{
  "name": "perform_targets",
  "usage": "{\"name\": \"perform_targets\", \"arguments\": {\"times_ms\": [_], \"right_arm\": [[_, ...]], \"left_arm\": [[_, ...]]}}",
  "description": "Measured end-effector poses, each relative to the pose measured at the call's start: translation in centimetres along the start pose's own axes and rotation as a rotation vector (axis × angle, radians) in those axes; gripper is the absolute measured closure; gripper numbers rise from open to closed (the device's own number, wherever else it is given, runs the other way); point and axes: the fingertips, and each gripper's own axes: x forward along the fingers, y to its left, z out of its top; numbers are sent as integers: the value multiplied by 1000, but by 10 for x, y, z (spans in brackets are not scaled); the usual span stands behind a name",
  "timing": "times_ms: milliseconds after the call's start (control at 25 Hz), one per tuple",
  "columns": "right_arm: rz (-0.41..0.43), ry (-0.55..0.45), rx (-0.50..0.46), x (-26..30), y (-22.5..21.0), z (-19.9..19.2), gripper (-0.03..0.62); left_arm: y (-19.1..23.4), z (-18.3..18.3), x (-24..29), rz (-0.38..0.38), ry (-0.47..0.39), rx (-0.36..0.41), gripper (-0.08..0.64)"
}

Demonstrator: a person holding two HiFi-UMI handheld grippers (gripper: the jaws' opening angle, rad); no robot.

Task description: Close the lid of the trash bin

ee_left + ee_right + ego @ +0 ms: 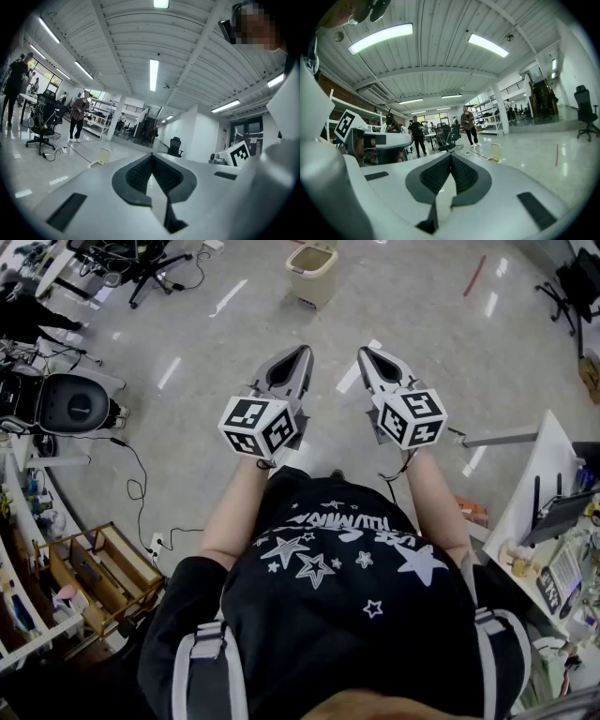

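Observation:
The cream trash bin (312,271) stands on the shiny floor far ahead, its lid raised. It also shows small and distant as a trash bin (101,158) in the left gripper view and a trash bin (494,152) in the right gripper view. My left gripper (301,352) and right gripper (365,352) are held side by side at chest height, well short of the bin. Both point towards it. Each has its jaws closed to a point with nothing between them, as seen at the left gripper (151,155) and the right gripper (451,155).
A black round machine (71,405) with cables sits at the left, and a wooden rack (105,573) lies nearer me. A white desk (546,486) with clutter lines the right. A red floor strip (475,276) runs beyond the bin. People (467,124) stand far off.

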Motion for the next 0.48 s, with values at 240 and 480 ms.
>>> {"name": "perform_targets", "arguments": {"times_ms": [240,480], "right_arm": [[17,9,17,0,-2,-4,588],[19,36,14,16,-8,-12,588]], "left_arm": [[-5,-2,-2,5,5,-3,549],[18,-6,10,19,5,-17,549]]}}
